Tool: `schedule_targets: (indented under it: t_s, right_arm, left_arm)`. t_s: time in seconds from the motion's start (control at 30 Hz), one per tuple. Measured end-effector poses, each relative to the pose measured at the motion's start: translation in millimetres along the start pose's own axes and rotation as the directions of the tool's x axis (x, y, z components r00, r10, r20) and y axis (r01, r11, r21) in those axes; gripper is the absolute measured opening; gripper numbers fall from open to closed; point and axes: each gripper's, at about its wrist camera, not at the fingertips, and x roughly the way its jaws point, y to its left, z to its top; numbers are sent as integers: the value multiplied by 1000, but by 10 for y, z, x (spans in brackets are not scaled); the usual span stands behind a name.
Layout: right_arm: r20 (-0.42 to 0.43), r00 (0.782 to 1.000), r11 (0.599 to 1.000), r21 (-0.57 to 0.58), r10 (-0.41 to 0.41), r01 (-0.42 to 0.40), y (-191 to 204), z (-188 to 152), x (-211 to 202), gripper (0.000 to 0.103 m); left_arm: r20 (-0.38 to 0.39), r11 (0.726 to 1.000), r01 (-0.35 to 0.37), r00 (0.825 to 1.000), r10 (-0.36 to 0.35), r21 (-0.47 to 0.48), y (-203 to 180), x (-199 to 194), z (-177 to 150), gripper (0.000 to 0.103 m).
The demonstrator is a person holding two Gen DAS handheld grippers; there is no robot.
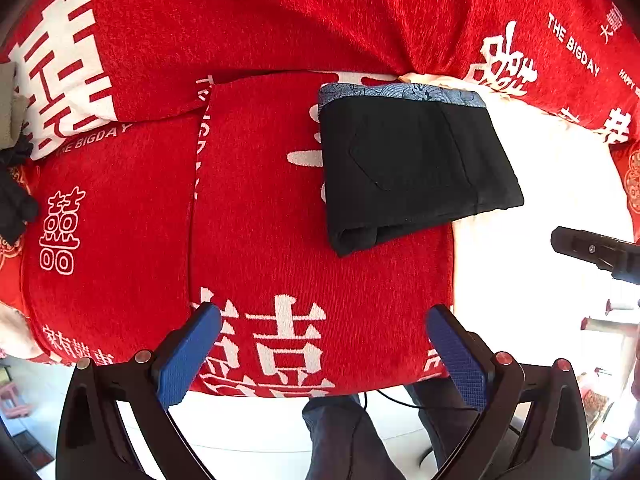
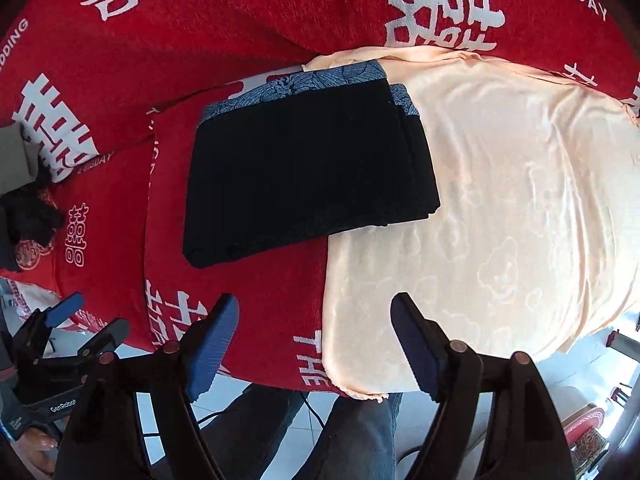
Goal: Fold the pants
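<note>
The black pants (image 1: pixel 412 168) lie folded into a compact rectangle on the red sofa cover, with a blue-grey patterned waistband lining (image 1: pixel 400 94) at the far edge. They also show in the right wrist view (image 2: pixel 304 176), partly on the peach cloth. My left gripper (image 1: pixel 324 320) is open and empty, held back from the pants near the sofa's front edge. My right gripper (image 2: pixel 316 308) is open and empty, also short of the pants. The left gripper shows at the lower left of the right wrist view (image 2: pixel 92 320), and the right gripper's finger at the right of the left wrist view (image 1: pixel 592 250).
A red sofa cover (image 1: pixel 260 220) with white characters covers the seat and backrest. A peach satin cloth (image 2: pixel 500 208) lies on the right part of the seat. A dark garment (image 2: pixel 28 216) sits at the far left. The person's legs (image 2: pixel 360 432) stand below the sofa's front edge.
</note>
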Motion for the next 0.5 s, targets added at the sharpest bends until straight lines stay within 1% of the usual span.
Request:
schedule_targets:
  t_s: [0.2, 0.37, 0.5]
  right_arm:
    - [8, 1000, 1000, 13, -6, 5, 111, -95, -78, 81]
    - [29, 1000, 999, 42, -9, 8, 207, -151, -108, 81]
    - [41, 999, 997, 72, -9, 6, 285, -200, -127, 81]
  left_arm:
    - [13, 1000, 15, 1000, -15, 7, 114, -97, -76, 103]
    - [18, 999, 7, 1000, -8, 37, 225, -128, -122, 103]
    - [42, 1000, 5, 999, -7, 29, 362, -196, -114, 103]
